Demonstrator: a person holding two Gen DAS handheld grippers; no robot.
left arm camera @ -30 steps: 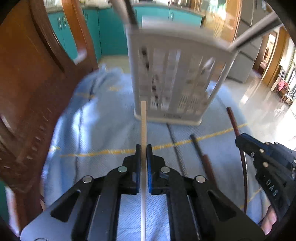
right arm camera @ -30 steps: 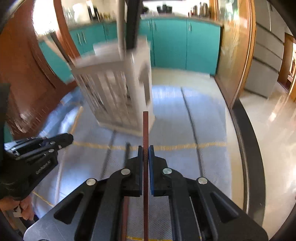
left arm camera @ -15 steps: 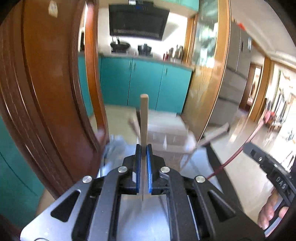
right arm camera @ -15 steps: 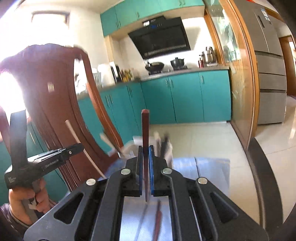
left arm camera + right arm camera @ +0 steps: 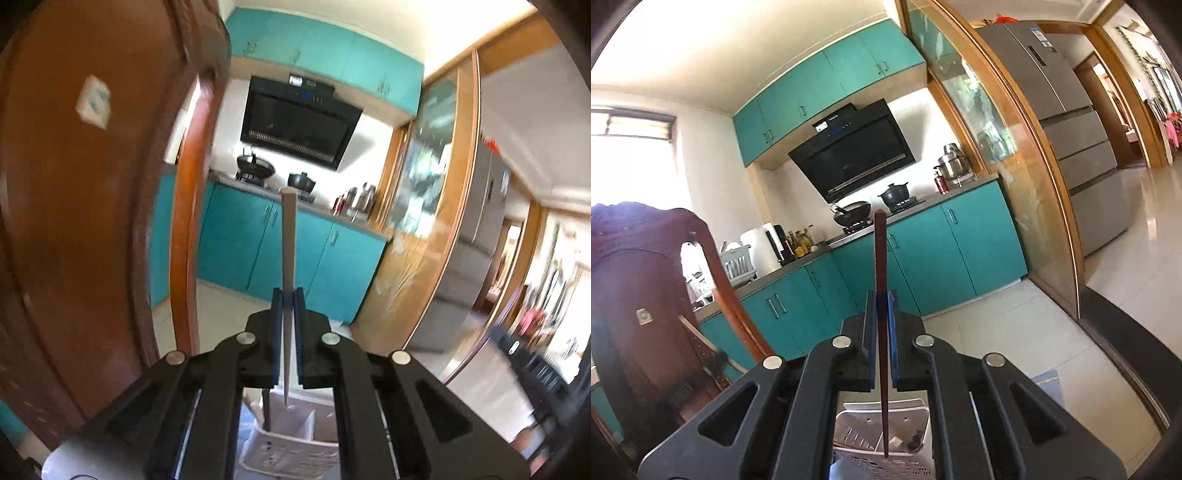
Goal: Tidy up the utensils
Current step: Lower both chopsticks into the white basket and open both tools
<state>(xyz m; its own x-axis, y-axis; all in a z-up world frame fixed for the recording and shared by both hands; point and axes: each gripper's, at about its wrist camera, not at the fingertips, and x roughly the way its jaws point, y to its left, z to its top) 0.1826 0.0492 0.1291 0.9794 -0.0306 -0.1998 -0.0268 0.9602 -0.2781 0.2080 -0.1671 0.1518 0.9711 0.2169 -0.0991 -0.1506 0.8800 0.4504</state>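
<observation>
Two chopsticks are now up off the desk, one in each hand-held gripper, where a second ago both were level above the cloth in front of the white holder. Both cameras have since swung upward to face the kitchen, so each stick now stands near upright with its thin tip hanging down over the holder. That suggests the lifting is done and the drop into the holder is the step at hand.

The left hand-held gripper (image 5: 288, 295) is clamped on the pale chopstick (image 5: 288, 236). Its blunt end rises above the fingers, and its pointed tip sits over the white utensil holder (image 5: 288, 454), seen low between the gripper's arms. The tip looks to be above one of the holder's compartments, though blur there makes it hard to say which.

The right hand-held gripper (image 5: 881, 295) is clamped on the dark brown chopstick (image 5: 880, 258). Its tip hangs just above the holder's (image 5: 886, 417) slotted rim, apparently not yet inside.

The right hand-held gripper also shows as a dark blur at the right edge of the left view. A wooden chair back (image 5: 635, 295) stands near on the left.
</observation>
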